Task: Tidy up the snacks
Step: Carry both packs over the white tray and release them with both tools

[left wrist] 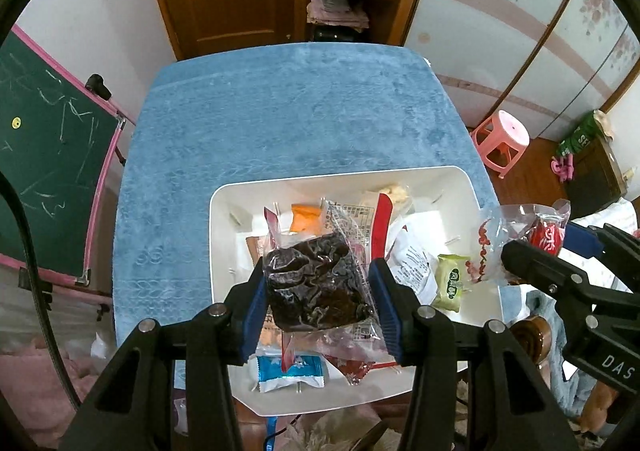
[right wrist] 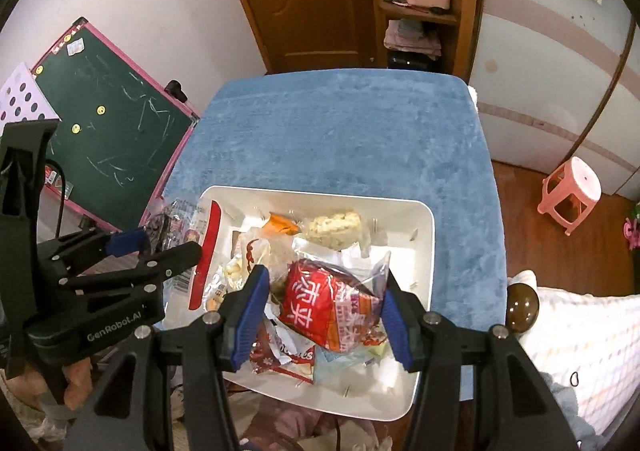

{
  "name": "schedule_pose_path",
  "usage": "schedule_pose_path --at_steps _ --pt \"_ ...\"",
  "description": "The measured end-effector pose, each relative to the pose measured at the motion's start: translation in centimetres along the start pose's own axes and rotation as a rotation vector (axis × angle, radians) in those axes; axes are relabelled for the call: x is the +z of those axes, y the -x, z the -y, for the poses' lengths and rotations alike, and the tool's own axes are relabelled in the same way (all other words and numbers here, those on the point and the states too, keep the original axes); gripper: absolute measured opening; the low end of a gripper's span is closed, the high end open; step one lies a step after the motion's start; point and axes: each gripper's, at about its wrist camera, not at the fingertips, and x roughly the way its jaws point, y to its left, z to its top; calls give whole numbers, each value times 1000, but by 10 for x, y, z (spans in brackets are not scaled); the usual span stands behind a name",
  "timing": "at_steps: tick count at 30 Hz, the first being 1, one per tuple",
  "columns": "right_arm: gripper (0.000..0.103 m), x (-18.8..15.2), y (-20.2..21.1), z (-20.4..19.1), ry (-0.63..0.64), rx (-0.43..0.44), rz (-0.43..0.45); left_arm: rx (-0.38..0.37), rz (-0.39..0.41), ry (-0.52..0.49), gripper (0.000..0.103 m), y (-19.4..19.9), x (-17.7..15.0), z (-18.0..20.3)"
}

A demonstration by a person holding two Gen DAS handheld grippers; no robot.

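Left gripper (left wrist: 318, 301) clamps a dark snack packet (left wrist: 316, 287) over the white bin (left wrist: 218, 251); right gripper (right wrist: 320, 311) clamps a red packet (right wrist: 316, 307).

- My left gripper (left wrist: 320, 299) points forward and downward; blue pads (left wrist: 256, 315) stand either side of a clear packet of dark snack (left wrist: 316, 287), pressing its edges, packet held off the surface.
- Left fingers roughly level with each other, black linkages splayed toward the camera.
- My right gripper (right wrist: 324, 315) likewise tilted down; blue pads (right wrist: 394, 315) closed against a red-printed snack packet (right wrist: 320, 311), which sits canted between them.
- From the left wrist view, the right gripper (left wrist: 532, 247) comes in from the right edge, fingers aimed leftward.
- From the right wrist view, the left gripper (right wrist: 160, 243) enters from the left edge, fingers aimed rightward.
- The two grippers sit near each other, not touching.
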Motion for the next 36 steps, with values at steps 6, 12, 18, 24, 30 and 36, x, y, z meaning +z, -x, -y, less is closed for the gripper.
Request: schedule_pose_path --at_steps 6,12,18,24,30,36 --pt "55 2 -6 -1 -4 -3 -15 -2 -19 -3 48 -5 2 2" --pt "55 6 -10 -1 -5 -13 -26 10 -23 -15 48 -8 5 5" --pt "57 8 -13 -1 -13 -13 -35 33 -4 -40 72 -6 8 12" --pt "63 10 -15 1 -20 -16 -44 39 -5 -33 81 -4 12 9" --pt "63 10 -13 -2 -4 -17 -34 44 -19 -15 82 -3 10 5" --pt "63 8 -5 -4 11 -17 -10 58 5 -12 82 6 7 8"
